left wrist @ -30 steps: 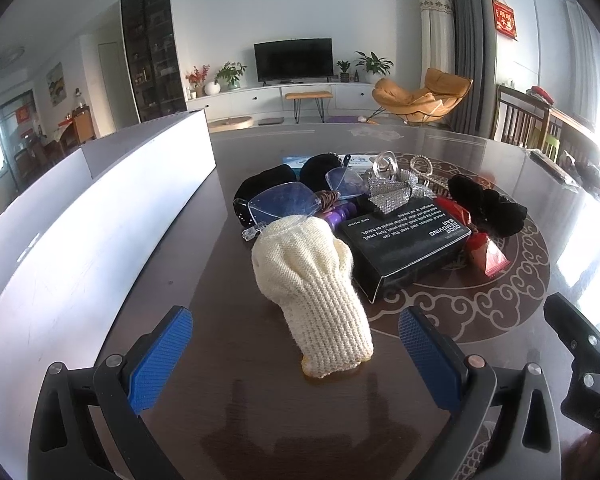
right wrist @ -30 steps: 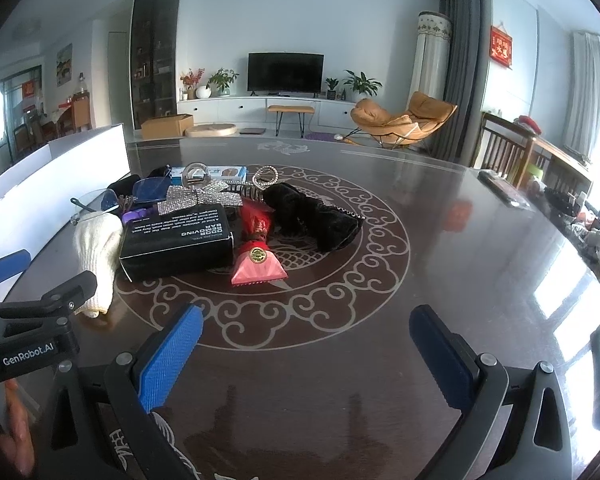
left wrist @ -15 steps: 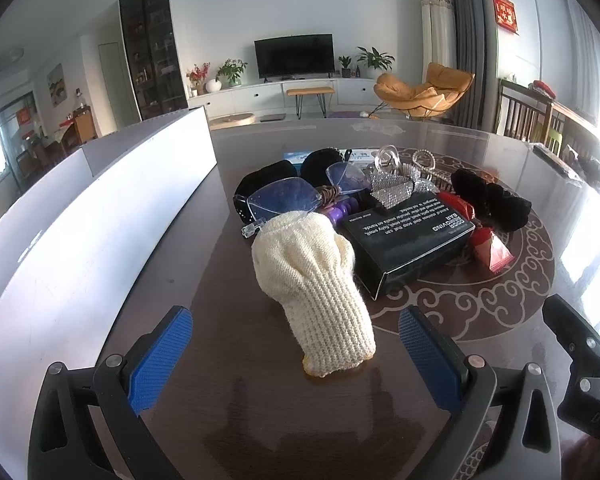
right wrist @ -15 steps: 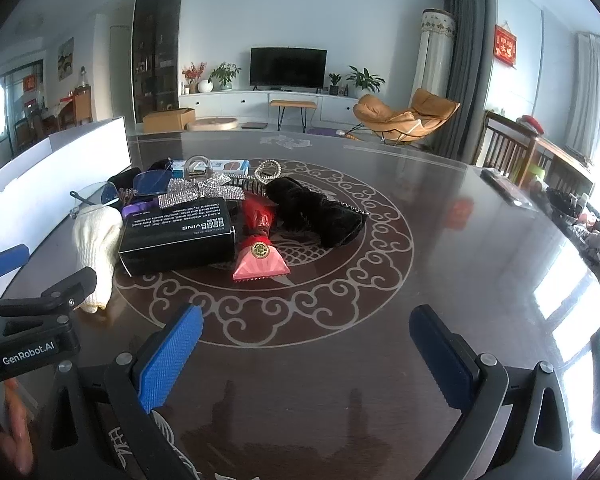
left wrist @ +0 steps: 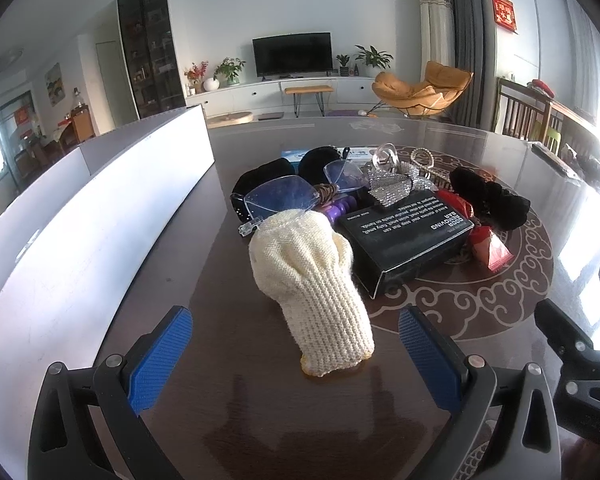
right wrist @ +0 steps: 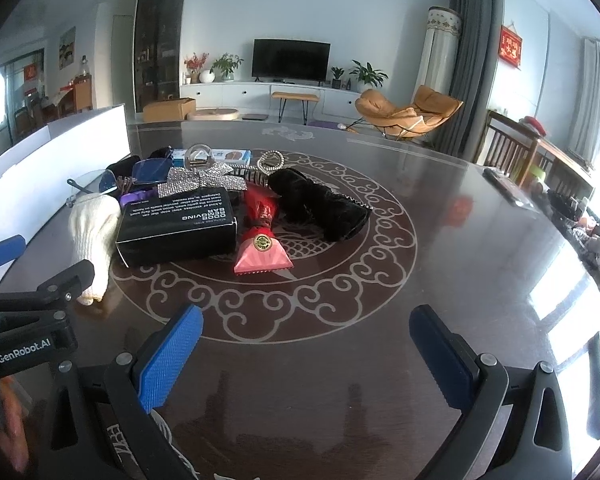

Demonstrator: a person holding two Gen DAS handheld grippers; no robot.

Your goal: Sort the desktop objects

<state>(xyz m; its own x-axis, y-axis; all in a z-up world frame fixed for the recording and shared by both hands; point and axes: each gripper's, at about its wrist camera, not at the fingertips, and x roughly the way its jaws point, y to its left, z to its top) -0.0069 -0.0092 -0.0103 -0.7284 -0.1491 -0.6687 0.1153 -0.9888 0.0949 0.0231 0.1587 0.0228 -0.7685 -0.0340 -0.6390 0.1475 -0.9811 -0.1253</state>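
On the dark patterned round worktop [right wrist: 440, 264], a black rectangular cardboard box [right wrist: 178, 226] reads "REMOVING BAR"; the left tongs [left wrist: 296, 350], marked "GenRobot.AI", and the right tongs [right wrist: 306, 350] both gape, released.

On the surface [left wrist: 260, 420] the knitted glove [left wrist: 306, 280] lies nearest the left tool [left wrist: 296, 352], between its spread fingers. Just right of the glove sits the box [left wrist: 408, 236], with the glasses [left wrist: 280, 200] behind the glove. The wrapped packet [right wrist: 262, 248] lies right of the box, the fur pouch [right wrist: 320, 208] behind it. A board [left wrist: 60, 220] stands along the left.
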